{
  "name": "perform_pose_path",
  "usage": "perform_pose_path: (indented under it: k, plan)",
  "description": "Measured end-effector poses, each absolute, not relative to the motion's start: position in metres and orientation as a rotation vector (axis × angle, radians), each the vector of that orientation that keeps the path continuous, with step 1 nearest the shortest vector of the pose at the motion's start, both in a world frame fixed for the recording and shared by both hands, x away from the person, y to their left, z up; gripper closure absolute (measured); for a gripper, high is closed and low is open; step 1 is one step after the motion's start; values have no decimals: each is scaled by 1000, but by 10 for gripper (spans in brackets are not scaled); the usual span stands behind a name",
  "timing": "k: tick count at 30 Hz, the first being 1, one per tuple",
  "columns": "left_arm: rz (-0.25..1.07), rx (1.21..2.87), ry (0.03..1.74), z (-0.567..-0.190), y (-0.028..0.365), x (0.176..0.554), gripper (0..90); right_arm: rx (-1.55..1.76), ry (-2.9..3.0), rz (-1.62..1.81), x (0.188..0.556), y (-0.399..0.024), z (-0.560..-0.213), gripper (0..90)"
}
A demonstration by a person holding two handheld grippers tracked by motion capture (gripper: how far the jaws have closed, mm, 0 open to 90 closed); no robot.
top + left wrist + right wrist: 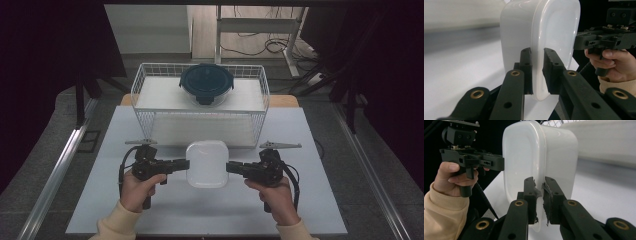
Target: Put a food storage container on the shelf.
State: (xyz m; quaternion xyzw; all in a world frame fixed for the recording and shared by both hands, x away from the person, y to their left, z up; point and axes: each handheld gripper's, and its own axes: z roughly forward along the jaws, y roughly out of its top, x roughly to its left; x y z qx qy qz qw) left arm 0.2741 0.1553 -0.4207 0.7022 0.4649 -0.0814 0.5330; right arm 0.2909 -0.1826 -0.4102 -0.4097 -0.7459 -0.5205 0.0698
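both claws are clamped on the rim of the white box (207, 163), left gripper (183, 164) on its left edge and right gripper (231, 167) on its right, so the grab looks done, while moving it to the wire basket (145, 82) beyond, beside the dark-lidded bowl (206, 82), seems left.

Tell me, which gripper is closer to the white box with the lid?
Neither: the left gripper pinches the left edge of the white box, and the right gripper pinches its right edge.
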Motion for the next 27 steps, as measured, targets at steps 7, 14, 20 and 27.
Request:
perform_pose_path:
  k: [7,14,20,27]
  plan:
    - [-161,1669,1072,-397,157,276,792,-1197,-2258,-1617,291,-183,-385,804]
    - [-116,1671,1037,-367,161,279,792,-1163,-2287,-1665,294,-179,-356,804]
    - [-95,1665,1014,-345,164,283,793,-1141,-2286,-1695,299,-177,-336,805]
    - [-67,1667,997,-316,169,292,794,-1127,-2300,-1720,308,-172,-308,804]
